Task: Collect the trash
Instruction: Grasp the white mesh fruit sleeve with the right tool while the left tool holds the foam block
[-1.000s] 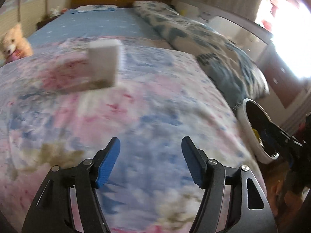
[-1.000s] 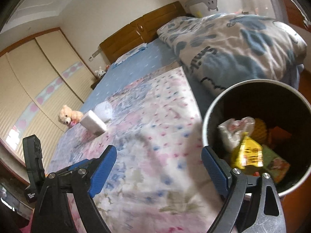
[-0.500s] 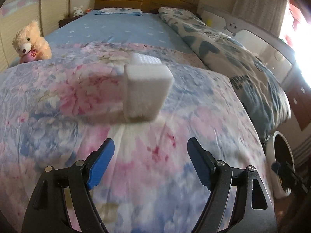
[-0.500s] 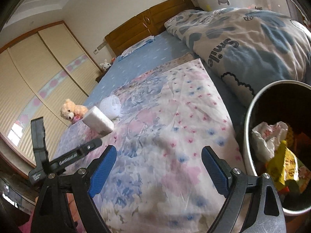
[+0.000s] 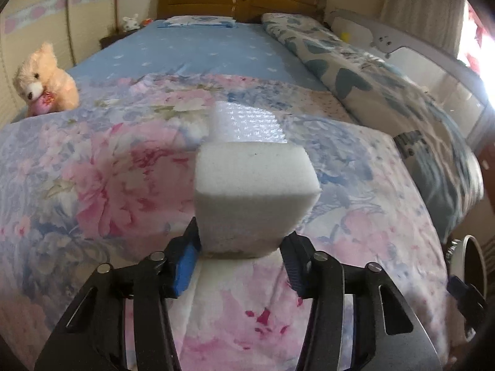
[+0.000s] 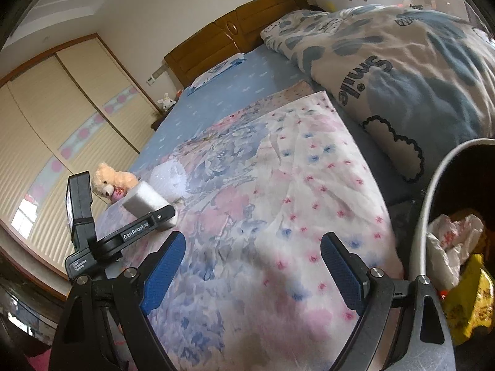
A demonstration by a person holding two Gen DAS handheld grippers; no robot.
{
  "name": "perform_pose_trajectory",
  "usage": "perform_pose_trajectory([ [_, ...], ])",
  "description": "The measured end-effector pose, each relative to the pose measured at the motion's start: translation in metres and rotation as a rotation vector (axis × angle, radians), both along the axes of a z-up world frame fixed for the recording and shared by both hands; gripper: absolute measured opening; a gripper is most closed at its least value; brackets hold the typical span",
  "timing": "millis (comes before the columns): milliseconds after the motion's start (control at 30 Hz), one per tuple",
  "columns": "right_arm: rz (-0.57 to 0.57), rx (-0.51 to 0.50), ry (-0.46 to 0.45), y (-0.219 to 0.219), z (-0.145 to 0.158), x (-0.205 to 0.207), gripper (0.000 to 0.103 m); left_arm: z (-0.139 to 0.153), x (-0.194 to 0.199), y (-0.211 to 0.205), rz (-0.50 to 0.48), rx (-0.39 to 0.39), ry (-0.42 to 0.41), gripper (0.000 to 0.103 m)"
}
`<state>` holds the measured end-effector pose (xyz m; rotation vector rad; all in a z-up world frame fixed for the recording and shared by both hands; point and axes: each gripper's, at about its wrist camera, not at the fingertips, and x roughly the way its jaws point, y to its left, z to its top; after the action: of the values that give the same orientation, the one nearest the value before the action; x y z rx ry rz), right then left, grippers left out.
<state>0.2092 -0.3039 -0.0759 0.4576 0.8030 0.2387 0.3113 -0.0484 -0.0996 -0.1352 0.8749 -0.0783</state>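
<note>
Left wrist view: left gripper (image 5: pixel 241 247) down on the floral blanket (image 5: pixel 108 170) of the bed (image 5: pixel 201 46), near the middle of its foot half, jaws having just been closing, blue pads now at both flanks of the white foam block (image 5: pixel 252 194). Reads as a pinch on the block's lower end, though firmness of the press cannot be told. Just behind the block, a crumpled piece of bubble wrap (image 5: pixel 247 122), further trash to fetch. Teddy bear (image 5: pixel 45 78) at the bed's left edge, rolled duvet (image 5: pixel 386 92) along the right edge, white bin (image 5: pixel 467 266) low beyond the right edge.

Right wrist view: right gripper (image 6: pixel 252 266) spread wide and empty, poised over the blanket near the bed's right edge. Trash bin (image 6: pixel 433 191) just beside it at the right, already holding a white plastic bag (image 6: pixel 448 241) and a yellow wrapper (image 6: pixel 473 303). Farther off toward the left edge, the left gripper (image 6: pixel 154 216) seen side-on at the foam block (image 6: pixel 144 199), bubble wrap (image 6: pixel 170 173) close behind, teddy bear (image 6: pixel 109 181) beyond.

Step in hand, by judgement: grasping the foam block. Next: confirm a firm squeeze, since soft foam gives, then lift clear of the blanket and carry across the bed to the bin, releasing over its opening; bubble wrap left for afterwards.
</note>
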Motion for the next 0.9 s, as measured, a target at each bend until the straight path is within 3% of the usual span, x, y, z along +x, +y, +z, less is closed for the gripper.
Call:
perform_pose_trajectory([
  [267, 0.118, -0.018, 0.002, 0.054, -0.006, 0.033, 0.090, 0.014, -0.043, 0.046, -0.008, 0.000, -0.010, 0.046],
  [467, 0.193, 0.029, -0.010, 0.105, -0.009, 0.065, 0.090, 0.004, -0.069, 0.077, 0.027, 0.013, 0.008, 0.046],
  [767, 0.186, 0.057, -0.014, 0.150, -0.016, 0.121, 0.087, -0.005, -0.074, 0.080, 0.030, 0.008, -0.010, 0.047],
  [800, 0.183, 0.060, -0.003, 0.154, -0.019, 0.127, 0.079, -0.005, -0.074, 0.081, 0.028, 0.003, -0.011, 0.047],
  [833, 0.184, 0.061, 0.007, 0.157, -0.022, 0.130, 0.058, -0.005, -0.074, 0.083, 0.028, -0.008, -0.011, 0.047],
  [900, 0.201, 0.052, 0.039, 0.160, -0.029, 0.134, 0.041, -0.005, -0.074, 0.086, 0.029, -0.021, -0.011, 0.047],
])
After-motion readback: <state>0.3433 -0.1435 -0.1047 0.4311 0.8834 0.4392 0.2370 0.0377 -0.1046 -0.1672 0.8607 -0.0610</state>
